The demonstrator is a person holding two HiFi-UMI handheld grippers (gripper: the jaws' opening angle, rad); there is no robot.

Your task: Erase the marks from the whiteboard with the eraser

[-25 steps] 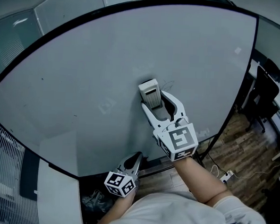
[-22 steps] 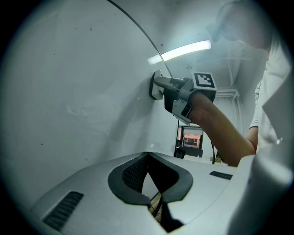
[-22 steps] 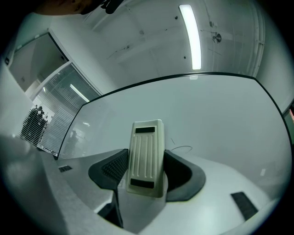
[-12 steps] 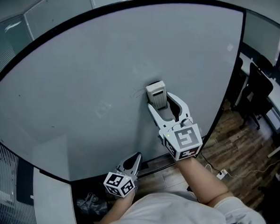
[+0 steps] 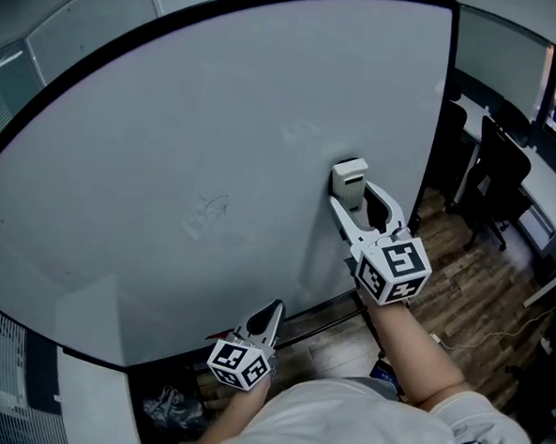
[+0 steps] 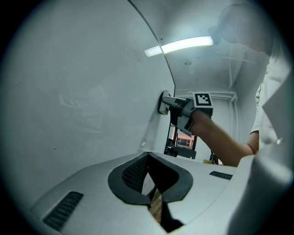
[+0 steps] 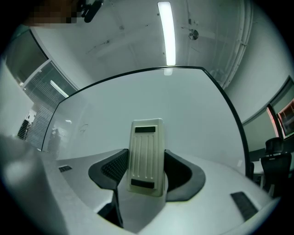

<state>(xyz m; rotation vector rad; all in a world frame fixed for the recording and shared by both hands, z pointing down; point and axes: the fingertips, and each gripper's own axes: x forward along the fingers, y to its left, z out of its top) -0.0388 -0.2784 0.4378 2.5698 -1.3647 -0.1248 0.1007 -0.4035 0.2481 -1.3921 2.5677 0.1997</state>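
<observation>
Whiteboard (image 5: pixel 172 116) seen steeply from above in head view, skimmed edgewise from low in left gripper view, faced close-up in right gripper view, right claw (image 6: pixel 166 102) shared by the first two

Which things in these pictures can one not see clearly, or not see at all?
- The wiping face of the eraser: in the head view and the right gripper view its own back hides it, so contact with the whiteboard is unsure.
- The faint mark: head view, too faint and small to read.
- The whiteboard's left end: head view, cut off by the picture's edge.
</observation>
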